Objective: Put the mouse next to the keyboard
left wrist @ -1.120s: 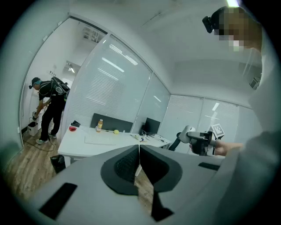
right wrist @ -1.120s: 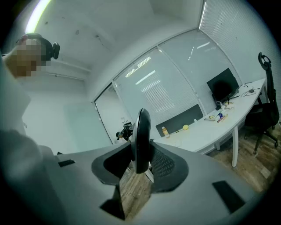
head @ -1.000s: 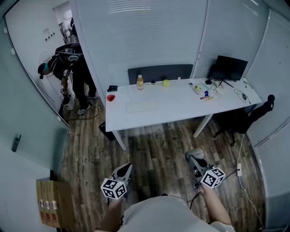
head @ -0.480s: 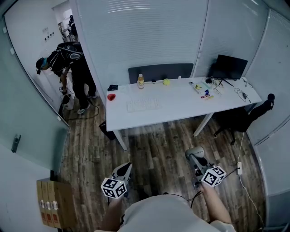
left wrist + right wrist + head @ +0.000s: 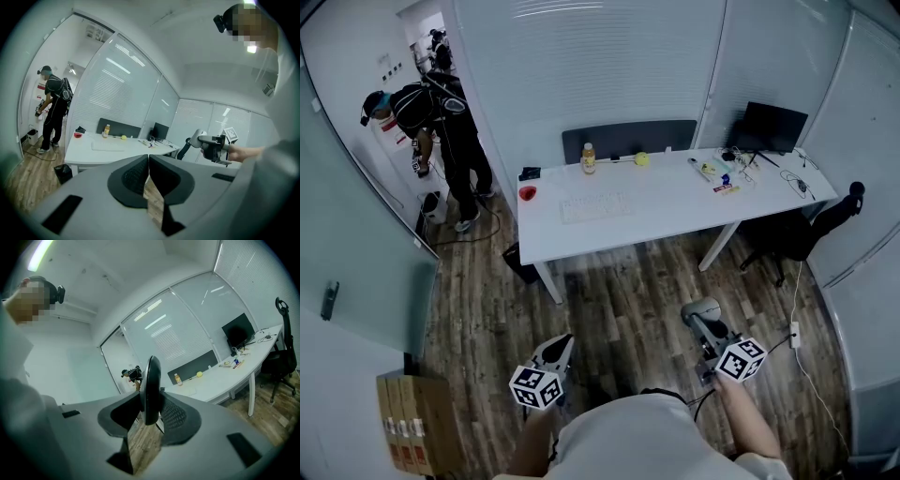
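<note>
Desk (image 5: 675, 217) shifted up-frame, mouse (image 5: 151, 376) pinched upright between right gripper (image 5: 151, 401) jaws (keyboard (image 5: 594, 207) well apart), left gripper (image 5: 148, 163) jaws together, empty

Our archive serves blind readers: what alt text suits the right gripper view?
The right gripper is shut on a mouse held on edge. Beyond it stands a white desk with a bottle, a yellow ball and a monitor.

A white bench (image 5: 675, 214) is set on a wood-plank floor (image 5: 619, 295). A pale keyboard (image 5: 595, 206) is laid flat toward its left end, with a red object (image 5: 528, 193) near that edge. A bottle (image 5: 589, 159) and a yellow ball (image 5: 642, 159) are placed along the back, and a dark monitor (image 5: 769, 128) is stood at the right.
</note>
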A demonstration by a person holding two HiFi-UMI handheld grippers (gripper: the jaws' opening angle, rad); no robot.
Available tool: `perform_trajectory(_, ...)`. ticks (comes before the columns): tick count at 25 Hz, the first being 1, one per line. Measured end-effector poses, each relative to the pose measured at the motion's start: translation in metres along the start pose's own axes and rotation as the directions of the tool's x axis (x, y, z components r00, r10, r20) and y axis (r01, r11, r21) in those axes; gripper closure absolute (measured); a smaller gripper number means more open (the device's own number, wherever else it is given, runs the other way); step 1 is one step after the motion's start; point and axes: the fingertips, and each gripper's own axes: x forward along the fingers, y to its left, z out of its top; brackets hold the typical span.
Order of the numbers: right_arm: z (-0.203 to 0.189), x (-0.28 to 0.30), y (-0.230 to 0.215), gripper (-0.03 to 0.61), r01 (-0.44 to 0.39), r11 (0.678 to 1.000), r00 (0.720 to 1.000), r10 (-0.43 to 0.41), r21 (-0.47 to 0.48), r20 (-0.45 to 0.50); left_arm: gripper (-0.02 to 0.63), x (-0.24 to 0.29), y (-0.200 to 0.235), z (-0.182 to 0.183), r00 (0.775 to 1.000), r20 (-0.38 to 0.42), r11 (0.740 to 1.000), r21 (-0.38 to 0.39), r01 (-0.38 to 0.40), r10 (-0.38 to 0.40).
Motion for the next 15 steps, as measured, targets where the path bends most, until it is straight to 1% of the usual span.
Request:
perform_trajectory(8, -0.012, 0.005, 0.024, 0.437, 0.017, 1.000, 1.000, -0.017, -0.005, 0.006, 0.592, -0.013, 0.016, -0.008, 0.999, -0.019, 1.000, 0.004, 0.027, -0.027)
perform_trajectory(12, -0.018, 0.005, 0.028, 0.437, 0.024, 1.000, 1.000, -0.024, -0.015, -0.002, 0.592, -0.013, 0.020, -0.012, 0.999, -0.036, 0.999, 0.007, 0.035, -0.035)
perform_trajectory(15, -0.020, 0.006, 0.028, 0.437, 0.029, 1.000, 1.000, -0.029, -0.006, -0.003, 0.592, -0.012, 0.024, -0.014, 0.999, -0.034, 0.999, -0.007, 0.036, -0.036)
